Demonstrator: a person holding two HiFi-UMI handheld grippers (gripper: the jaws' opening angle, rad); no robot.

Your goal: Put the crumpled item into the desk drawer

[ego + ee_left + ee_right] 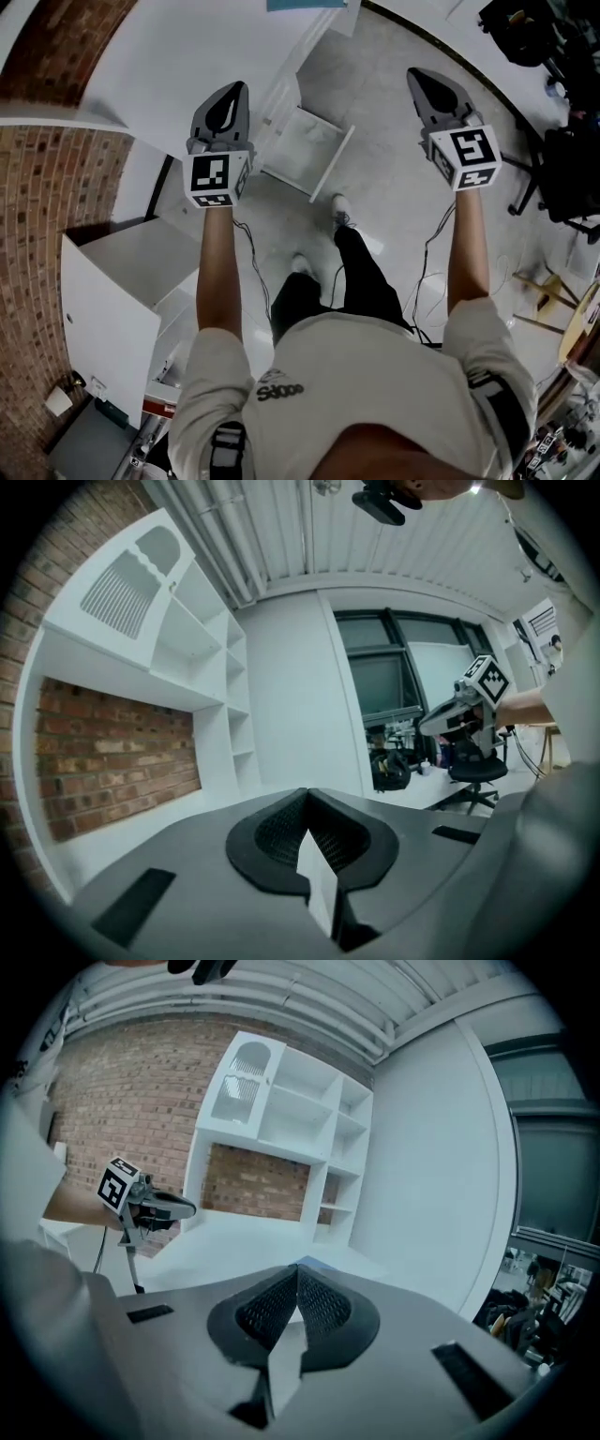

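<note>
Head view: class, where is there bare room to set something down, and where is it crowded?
Free: white desk top between brick wall and left gripper; the open drawer; floor between drawer and right gripper. Crowded: right edge, with office chair and dark gear.

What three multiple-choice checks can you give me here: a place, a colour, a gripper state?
1. In the head view the brick wall lies: A) left B) right C) straight ahead.
2. The shelves are: A) black B) white C) green.
3. The left gripper has its jaws: A) wide apart B) clamped on a cup C) together, nothing between.
Answers: 1 A, brick fills the left edge. 2 B, they stand white against the brick. 3 C, the tips meet in the left gripper view.
</note>
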